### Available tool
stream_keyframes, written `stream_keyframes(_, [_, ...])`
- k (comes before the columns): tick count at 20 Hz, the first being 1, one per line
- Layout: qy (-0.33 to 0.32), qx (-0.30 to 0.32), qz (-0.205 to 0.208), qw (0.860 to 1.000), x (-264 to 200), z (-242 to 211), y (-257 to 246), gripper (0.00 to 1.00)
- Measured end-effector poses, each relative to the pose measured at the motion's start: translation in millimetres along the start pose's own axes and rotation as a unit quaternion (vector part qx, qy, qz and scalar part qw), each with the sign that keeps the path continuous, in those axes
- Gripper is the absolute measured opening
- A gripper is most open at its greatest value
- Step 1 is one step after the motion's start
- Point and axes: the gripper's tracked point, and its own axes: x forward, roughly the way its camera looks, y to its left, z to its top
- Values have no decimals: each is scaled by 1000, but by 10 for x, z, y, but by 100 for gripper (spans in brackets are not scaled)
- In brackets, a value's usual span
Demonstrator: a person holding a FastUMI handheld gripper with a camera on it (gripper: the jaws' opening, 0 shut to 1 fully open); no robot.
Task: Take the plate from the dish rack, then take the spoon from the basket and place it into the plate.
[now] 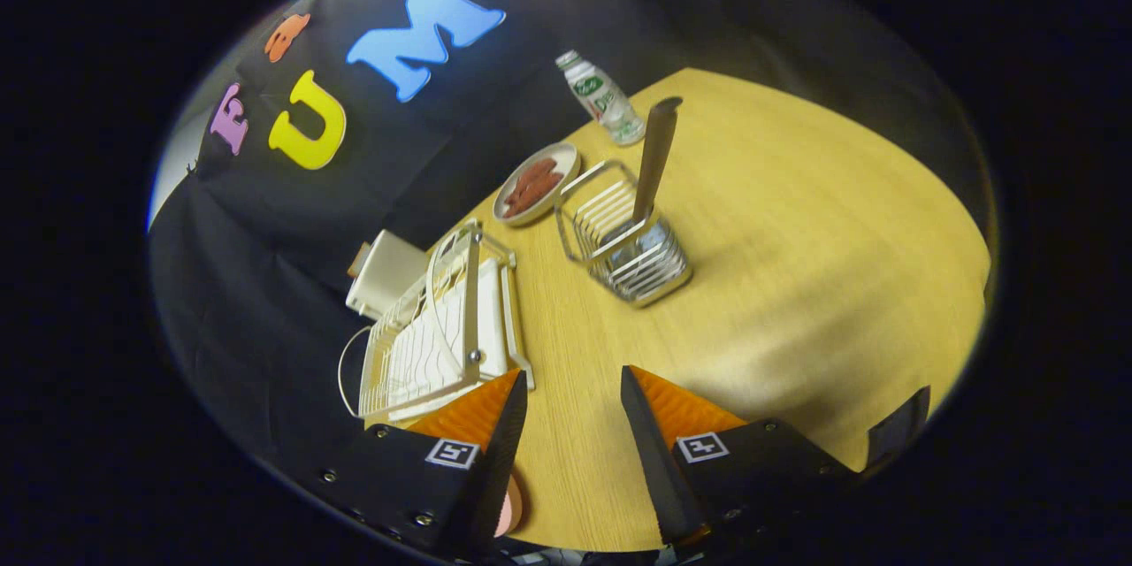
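The tool (pixel 574 374) hangs over the table (pixel 796 283) with its two fingers spread apart and nothing between them, only bare wood. The spoon (pixel 658 150) stands upright in the wire basket (pixel 659 274) well beyond the fingers, its long brownish handle sticking clear above the rim. It looks light and stiff, and the smooth handle may slip or swing, so I would pinch it high on the free part and lift straight up, clear of the wires. The white dish rack (pixel 424 345) sits just ahead of the left finger. I cannot make out a plate in its slots. A pink rounded edge (pixel 512 504) peeks out beside that finger, which may be the plate already set down, though that is uncertain. A plate would be hard, breakable and slick, best taken by its rim. By count: one spoon, one basket, one rack, one bottle (pixel 601 99), one dish of reddish-brown food (pixel 536 183) beyond the basket, and one white box (pixel 385 274) behind the rack.
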Motion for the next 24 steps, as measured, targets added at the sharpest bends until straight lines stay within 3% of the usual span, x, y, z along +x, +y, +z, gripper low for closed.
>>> stream_keyframes(6, [-99,29,-55,993,13,645,-210,67])
stream_keyframes(8, [-108,43,-64,991,67,744,-274,55])
stream_keyframes(14, [-113,60,-69,989,345,933,-355,55])
stream_keyframes(17, [-105,61,-75,990,472,924,-405,35])
stream_keyframes(18, [-111,64,-81,989,352,969,-385,35])
stream_keyframes(19, [-104,53,-79,990,515,979,-414,14])
stream_keyframes(21, [-108,28,-80,991,521,1039,-375,14])
stream_keyframes(22, [-104,16,-80,991,508,1034,-315,4])
stream_keyframes(24, [-108,-16,-82,991,511,1086,-280,4])
